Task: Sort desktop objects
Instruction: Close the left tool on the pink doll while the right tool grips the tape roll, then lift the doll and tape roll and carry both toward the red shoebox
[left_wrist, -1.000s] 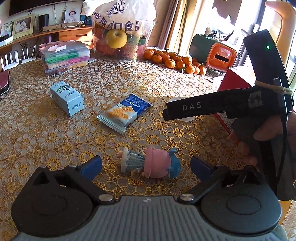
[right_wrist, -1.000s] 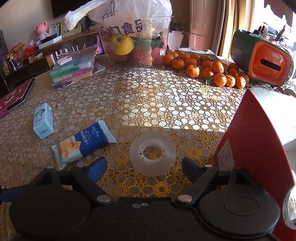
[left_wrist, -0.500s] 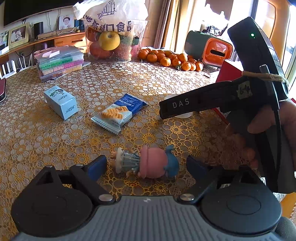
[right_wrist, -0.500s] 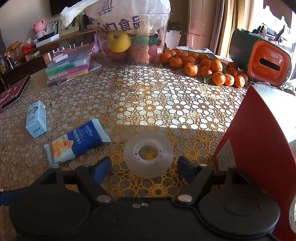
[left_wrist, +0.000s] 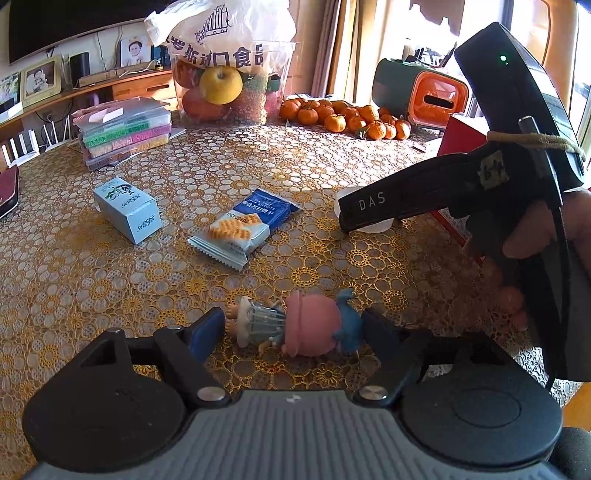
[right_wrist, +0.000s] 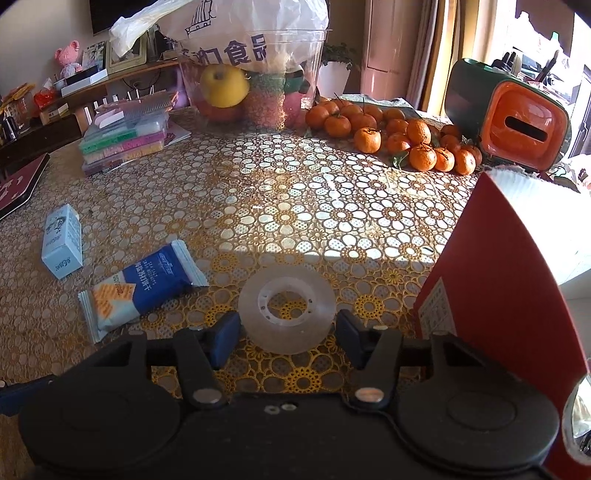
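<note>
Lying on its side between the spread fingers of the left gripper (left_wrist: 293, 328), the small figurine (left_wrist: 295, 326) — pink hat, blue hair, pale striped dress — looks like hard, light plastic, so it should lift with little effort; its rounded head may slip or roll under the pads, and the thin legs look the easiest part to snap, so the firmer hold is probably across the hat and body, not the limbs. The fingers stand wide, one just beside the feet and one close to the blue hair, not pressing on either. On the other side, the right gripper (right_wrist: 288, 334) is also spread, straddling the near half of a clear tape roll (right_wrist: 287, 314) that lies flat on the lace tablecloth (right_wrist: 332, 192); the roll seems stiff and light but smooth and low, so a pinch across its outer rim is the likely hold, with some risk of it skating on the cloth. Just beyond lie a blue snack packet (right_wrist: 142, 290) — soft, crinkly, probably crushable — and farther left a small pale-blue carton (right_wrist: 62, 242). A red box (right_wrist: 509, 302) stands at the right, perhaps the place for sorted things.
</note>
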